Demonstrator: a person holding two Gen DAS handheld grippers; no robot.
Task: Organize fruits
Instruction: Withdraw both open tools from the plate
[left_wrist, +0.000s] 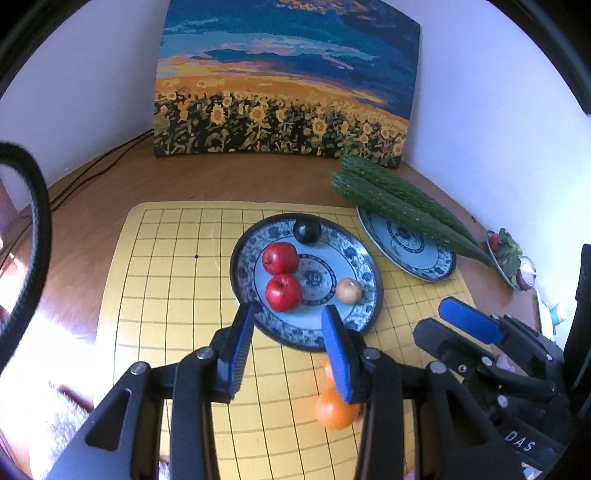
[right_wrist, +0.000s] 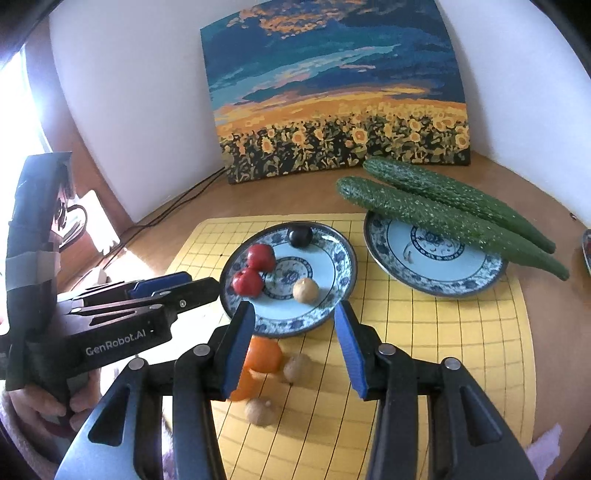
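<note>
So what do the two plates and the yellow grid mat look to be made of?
Plates: probably glazed ceramic; glossy, white-blue, with painted blue flower patterns and dark rims. Mat: hard to tell, maybe thin plastic or board; matte yellow, printed black grid, rounded corners, lying flat on the wooden table.

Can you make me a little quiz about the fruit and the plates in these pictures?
1. True or false: two cucumbers lie across the right plate.
2. How many red apples sit on the left plate?
3. Which still lies on the yellow board? A) orange fruit B) dark plum C) cucumber

Key: 1 true. 2 two. 3 A.
</note>
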